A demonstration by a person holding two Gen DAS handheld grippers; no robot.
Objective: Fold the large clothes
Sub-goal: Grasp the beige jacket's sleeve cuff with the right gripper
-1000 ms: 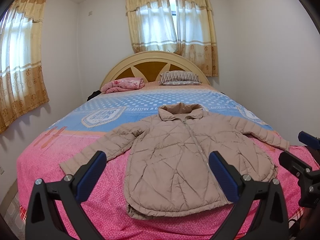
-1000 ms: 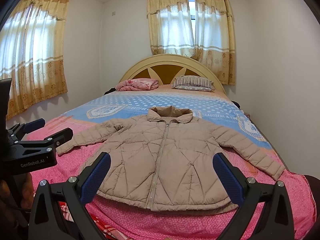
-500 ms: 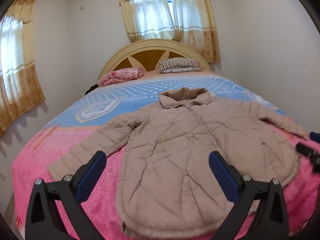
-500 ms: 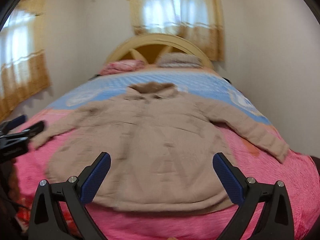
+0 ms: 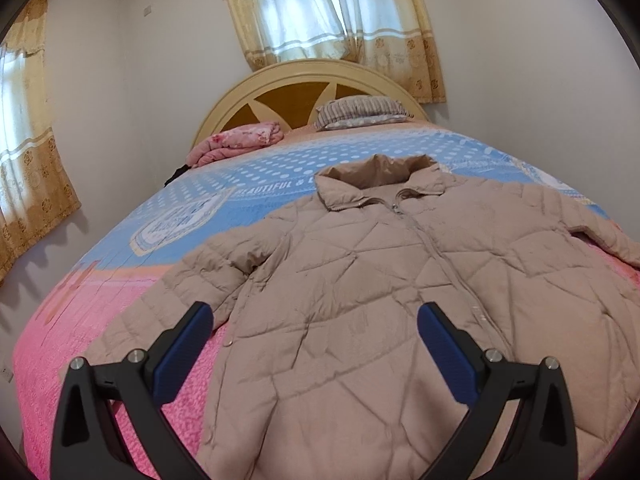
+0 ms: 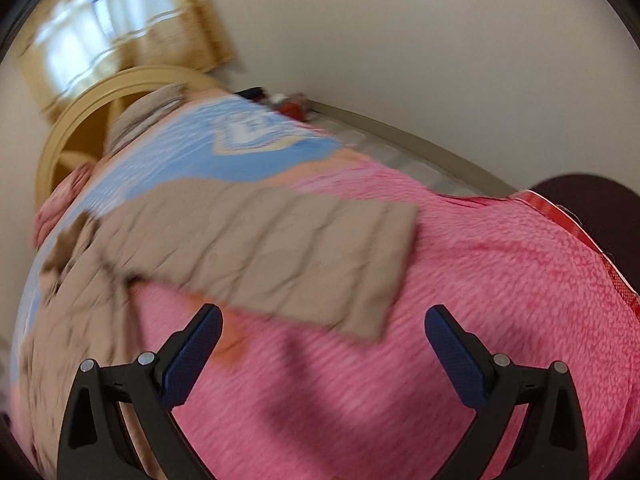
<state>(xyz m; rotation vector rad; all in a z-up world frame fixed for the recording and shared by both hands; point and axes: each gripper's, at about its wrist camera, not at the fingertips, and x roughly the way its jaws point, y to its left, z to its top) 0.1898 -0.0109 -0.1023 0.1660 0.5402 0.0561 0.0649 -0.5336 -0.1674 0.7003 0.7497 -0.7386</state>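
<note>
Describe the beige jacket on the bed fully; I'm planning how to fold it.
The jacket is a beige quilted puffer with diamond stitching, a stand-up collar and a front zipper closed to the neck. It lies face up and unfolded, a little wrinkled, on the pink and blue bedspread, collar toward the headboard. Both sleeves are spread outward; the right wrist view shows one sleeve lying flat, though blurred. Neither gripper touches it.

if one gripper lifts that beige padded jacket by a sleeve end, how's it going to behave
The jacket will probably flop: it lies flat and creased on the bed, so the body would trail behind the sleeve. Its quilted padding suggests it is bulky but fairly light. The smooth-looking shell may slip from a shallow pinch.
</note>
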